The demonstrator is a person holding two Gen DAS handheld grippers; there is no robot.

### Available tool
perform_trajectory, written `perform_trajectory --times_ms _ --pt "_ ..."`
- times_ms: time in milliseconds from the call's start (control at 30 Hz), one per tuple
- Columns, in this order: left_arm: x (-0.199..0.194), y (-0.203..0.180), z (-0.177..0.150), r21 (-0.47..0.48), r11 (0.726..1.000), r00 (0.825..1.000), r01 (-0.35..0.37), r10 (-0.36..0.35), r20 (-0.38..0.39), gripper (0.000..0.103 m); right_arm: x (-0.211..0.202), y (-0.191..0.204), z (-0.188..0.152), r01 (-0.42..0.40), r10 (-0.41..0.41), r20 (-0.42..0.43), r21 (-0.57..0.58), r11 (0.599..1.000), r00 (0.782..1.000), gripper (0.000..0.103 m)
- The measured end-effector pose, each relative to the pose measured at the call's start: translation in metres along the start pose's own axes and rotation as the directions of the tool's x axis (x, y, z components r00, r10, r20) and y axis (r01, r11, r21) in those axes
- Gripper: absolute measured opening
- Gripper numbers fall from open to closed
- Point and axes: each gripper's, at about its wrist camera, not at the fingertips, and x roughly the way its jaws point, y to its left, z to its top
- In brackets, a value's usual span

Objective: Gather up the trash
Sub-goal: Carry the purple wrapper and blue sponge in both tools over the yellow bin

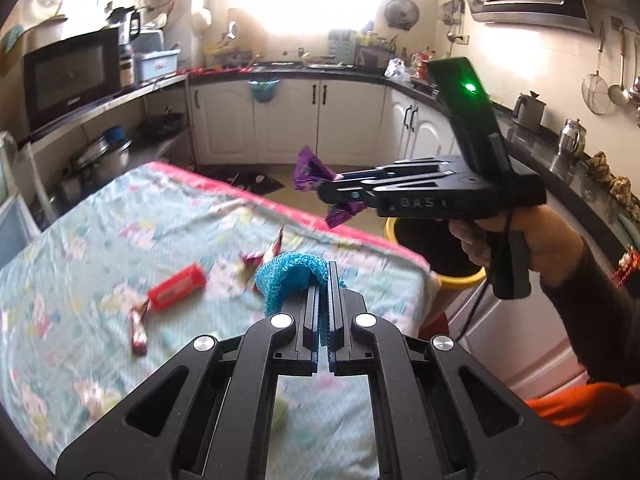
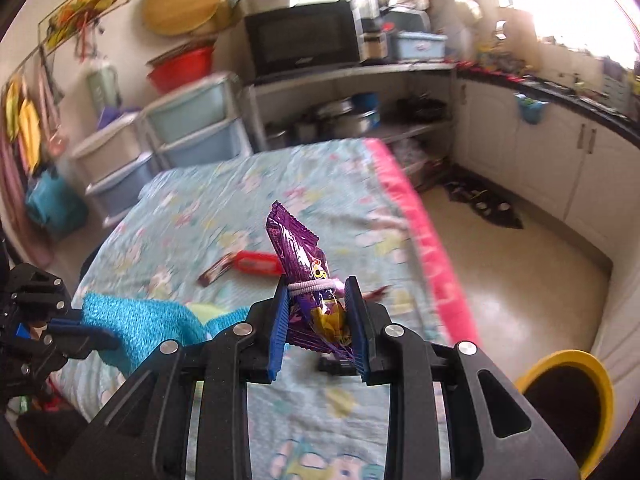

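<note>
My right gripper (image 2: 319,292) is shut on a purple snack wrapper (image 2: 298,244) tied with a white band, held above the table's right part; it also shows in the left wrist view (image 1: 340,194) with the wrapper (image 1: 310,170). My left gripper (image 1: 325,276) is shut on a blue knitted cloth (image 1: 286,274), seen at the left in the right wrist view (image 2: 136,320). A red wrapper (image 1: 178,286) and a dark candy wrapper (image 1: 138,326) lie on the floral tablecloth (image 1: 80,260). A yellow bin (image 2: 568,396) stands on the floor at the table's right.
The table has a pink edge (image 2: 432,248) along its right side. White cabinets (image 1: 288,120) and a dark counter run around the back and right. A microwave (image 2: 300,36) sits on a shelf behind the table, with plastic drawers (image 2: 192,128) to the left.
</note>
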Motion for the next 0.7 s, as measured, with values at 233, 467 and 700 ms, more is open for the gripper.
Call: perform_trajectory --times_ms 233,467,700 --pt "0.029 -0.015 0.04 0.002 0.999 0.999 0.034 -0.035 0.015 0.0 -0.051 -0.049 -0.006 0.119 -0.129 0.098 0.101 0.988 0.987 0.026" --pt "0.059 -0.037 0.073 0.025 0.995 0.995 0.092 -0.093 0.029 0.0 -0.1 -0.087 -0.02 0.224 -0.259 0.167 0.201 0.954 0.951 0.026" --pt "0.092 -0.072 0.105 0.057 0.986 0.986 0.158 -0.16 0.04 0.0 -0.147 -0.121 -0.041 0.328 -0.407 0.224 0.319 0.889 0.886 0.026"
